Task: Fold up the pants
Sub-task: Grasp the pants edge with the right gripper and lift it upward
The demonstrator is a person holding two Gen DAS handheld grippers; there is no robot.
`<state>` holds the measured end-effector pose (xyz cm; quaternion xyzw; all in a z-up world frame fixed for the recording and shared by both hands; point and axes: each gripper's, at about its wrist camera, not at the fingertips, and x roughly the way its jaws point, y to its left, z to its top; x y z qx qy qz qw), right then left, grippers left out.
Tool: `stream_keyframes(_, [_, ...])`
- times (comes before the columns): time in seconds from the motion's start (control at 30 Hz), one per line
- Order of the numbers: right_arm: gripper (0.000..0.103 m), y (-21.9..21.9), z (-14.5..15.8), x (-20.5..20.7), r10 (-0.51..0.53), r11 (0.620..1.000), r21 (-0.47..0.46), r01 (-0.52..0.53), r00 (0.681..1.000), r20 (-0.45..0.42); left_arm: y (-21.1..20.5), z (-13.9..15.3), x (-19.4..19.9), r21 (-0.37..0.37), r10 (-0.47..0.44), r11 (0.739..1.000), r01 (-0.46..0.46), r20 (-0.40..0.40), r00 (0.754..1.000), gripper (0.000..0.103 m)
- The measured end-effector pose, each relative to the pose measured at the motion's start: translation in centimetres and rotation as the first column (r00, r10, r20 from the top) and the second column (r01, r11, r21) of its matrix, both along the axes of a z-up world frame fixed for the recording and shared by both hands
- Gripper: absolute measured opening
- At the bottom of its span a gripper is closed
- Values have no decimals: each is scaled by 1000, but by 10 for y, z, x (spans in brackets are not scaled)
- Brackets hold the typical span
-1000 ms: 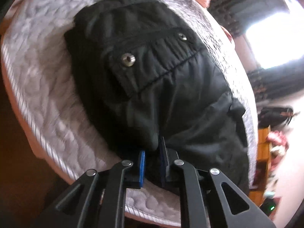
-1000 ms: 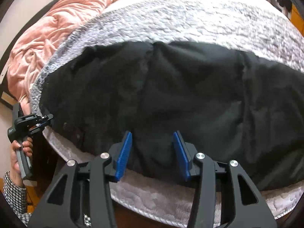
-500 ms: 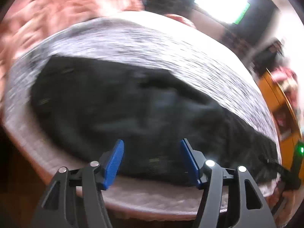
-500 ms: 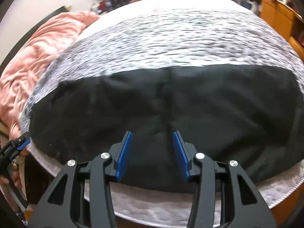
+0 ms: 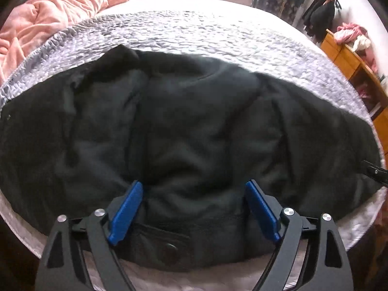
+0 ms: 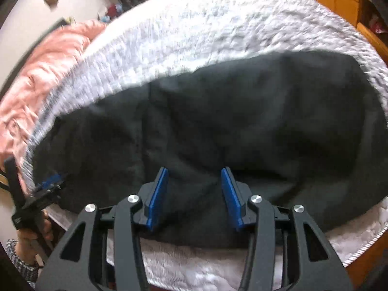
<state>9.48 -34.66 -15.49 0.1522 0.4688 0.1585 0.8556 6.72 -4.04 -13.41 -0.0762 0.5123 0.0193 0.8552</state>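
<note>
Black pants [image 5: 194, 121] lie lengthwise across a grey quilted bedspread [image 5: 194, 36], close to the bed's near edge, with a buttoned pocket flap [image 5: 169, 247] nearest me. My left gripper [image 5: 194, 184] hovers over the near edge of the pants. Its jaws are opening wide and its blue pads [image 5: 126, 208] press on nothing. My right gripper [image 6: 194, 171] hangs over the pants [image 6: 218, 121] further along. Its jaws are also opening, with cloth below them but not pinched. In the right wrist view, the left gripper [image 6: 48, 186] and the hand [image 6: 31, 237] holding it show at the far left.
A pink comforter [image 5: 48, 7] is bunched at the back left of the bed. A wooden dresser [image 5: 351, 63] with clothes on it stands to the right, and dark garments [image 5: 320, 12] hang on the wall. The bed's front edge [image 6: 363, 254] runs just below the grippers.
My left gripper let go of the pinched pants fold, rolled, swung along the bed and opened wide. My right gripper slid sideways along the pants and opened a little more.
</note>
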Motion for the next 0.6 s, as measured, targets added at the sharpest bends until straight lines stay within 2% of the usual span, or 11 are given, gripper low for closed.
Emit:
stream_keyframes(0.03, [64, -13, 4, -6, -26, 999, 29, 26, 1000, 11, -1, 4, -2, -18, 3, 1000, -3, 9, 1000, 89])
stream_keyframes(0.17, [65, -95, 6, -45, -192, 965, 185, 186, 981, 16, -15, 23, -12, -68, -14, 998, 16, 40, 999, 94])
stream_keyframes(0.33, [67, -170, -18, -78, -362, 909, 203, 363, 931, -47, -55, 29, -14, -88, -109, 990, 112, 43, 993, 96])
stream_keyframes(0.47, [67, -192, -43, -81, -403, 881, 224, 418, 909, -109, -83, 29, -10, -89, -149, 984, 152, 34, 988, 96])
stream_keyframes(0.6, [67, -197, -58, -76, -400, 876, 240, 419, 908, -126, -101, 28, -5, -82, -171, 981, 174, 43, 984, 96])
